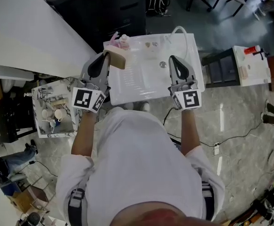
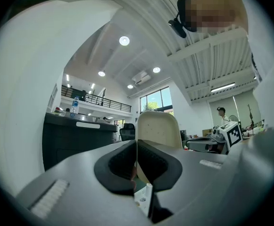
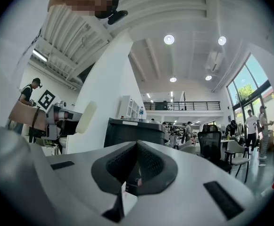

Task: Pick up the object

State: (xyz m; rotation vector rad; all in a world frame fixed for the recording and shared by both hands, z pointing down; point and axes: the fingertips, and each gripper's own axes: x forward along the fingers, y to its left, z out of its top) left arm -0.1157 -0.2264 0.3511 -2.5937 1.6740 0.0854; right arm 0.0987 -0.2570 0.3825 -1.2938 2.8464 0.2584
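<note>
A flat cream and tan object point(image 1: 116, 59) with a rounded end is clamped in my left gripper point(image 1: 107, 56), over the back left of the white table point(image 1: 141, 86). In the left gripper view the object point(image 2: 159, 128) stands up from between the shut jaws of the left gripper point(image 2: 137, 144). My right gripper point(image 1: 173, 58) hovers over the table's right part with its jaws together and nothing between them. In the right gripper view, the right gripper point(image 3: 137, 144) is shut, and the object point(image 3: 85, 117) shows far left.
Pink and white items point(image 1: 120, 42) stand at the table's back left corner, just beyond the held object. A white cable point(image 1: 183, 33) loops at the back right and a small round thing point(image 1: 162, 64) lies mid-table. A cart with cups point(image 1: 54, 113) is at left, a side table point(image 1: 250, 67) at right.
</note>
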